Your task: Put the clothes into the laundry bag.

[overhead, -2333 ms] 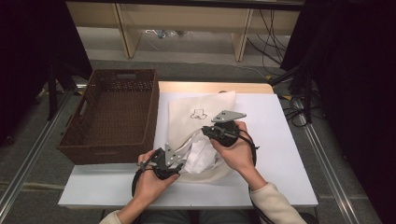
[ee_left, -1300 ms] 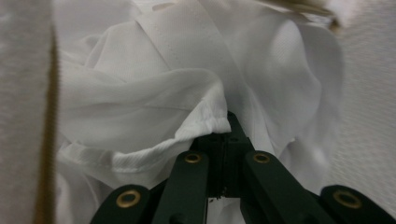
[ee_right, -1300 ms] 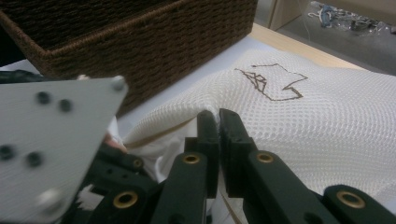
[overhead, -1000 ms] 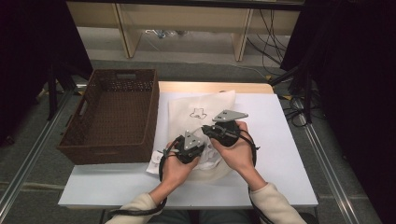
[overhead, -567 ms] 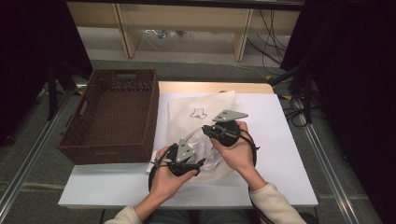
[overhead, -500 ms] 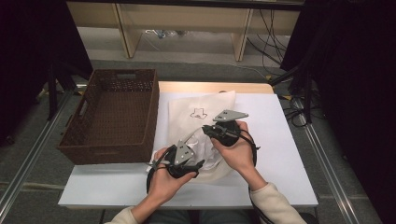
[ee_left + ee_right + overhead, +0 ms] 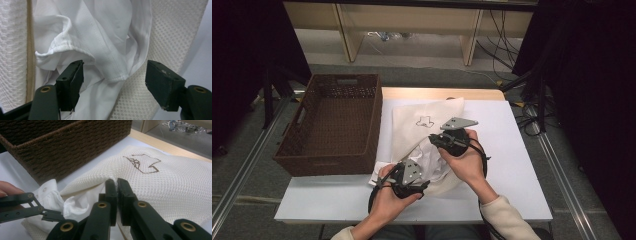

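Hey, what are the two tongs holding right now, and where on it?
The right tongs pinch the cream mesh laundry bag at its opening edge. The left tongs stand open around the white shirt, gripping nothing.

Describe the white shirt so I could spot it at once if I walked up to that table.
Start at the brown woven basket on the table's left; beside it lies a cream mesh laundry bag with a small dark outline drawing. The white shirt spills from that bag's near opening, by the open left tool. Its smooth, bright white cloth with stitched seams sets it apart from the bag's dimpled cream mesh.
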The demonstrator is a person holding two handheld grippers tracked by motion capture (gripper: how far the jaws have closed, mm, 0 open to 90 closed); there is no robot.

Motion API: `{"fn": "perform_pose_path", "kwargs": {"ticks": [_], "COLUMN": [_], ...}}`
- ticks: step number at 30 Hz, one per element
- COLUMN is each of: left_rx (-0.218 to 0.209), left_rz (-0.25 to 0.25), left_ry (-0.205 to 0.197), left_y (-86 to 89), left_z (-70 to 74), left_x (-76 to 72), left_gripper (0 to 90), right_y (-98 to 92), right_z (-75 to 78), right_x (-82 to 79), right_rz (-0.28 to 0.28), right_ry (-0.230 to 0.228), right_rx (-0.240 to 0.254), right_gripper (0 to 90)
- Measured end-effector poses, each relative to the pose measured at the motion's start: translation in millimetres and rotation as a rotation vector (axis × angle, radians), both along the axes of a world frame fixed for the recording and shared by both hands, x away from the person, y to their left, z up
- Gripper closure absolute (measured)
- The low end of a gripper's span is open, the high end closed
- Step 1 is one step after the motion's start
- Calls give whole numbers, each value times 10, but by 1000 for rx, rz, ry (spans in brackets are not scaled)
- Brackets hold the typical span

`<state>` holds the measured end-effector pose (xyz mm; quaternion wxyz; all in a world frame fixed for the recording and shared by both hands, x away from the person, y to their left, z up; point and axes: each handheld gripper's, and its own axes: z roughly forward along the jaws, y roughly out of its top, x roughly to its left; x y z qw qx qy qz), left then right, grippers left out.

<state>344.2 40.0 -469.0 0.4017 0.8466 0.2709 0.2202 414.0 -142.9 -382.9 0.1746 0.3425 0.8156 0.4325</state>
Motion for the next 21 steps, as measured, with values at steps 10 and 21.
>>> {"fn": "perform_pose_path", "kwargs": {"ticks": [10, 21], "left_rx": [57, 79], "left_rz": [-17, -21], "left_ry": [46, 60], "left_y": [-142, -252], "left_z": [-155, -242], "left_x": [101, 165], "left_gripper": [331, 441], "right_y": [19, 5], "right_z": [-12, -2], "right_x": [2, 0], "right_rz": [7, 2], "right_ry": [1, 6], "right_rx": [4, -3], "right_gripper": [886, 885]}}
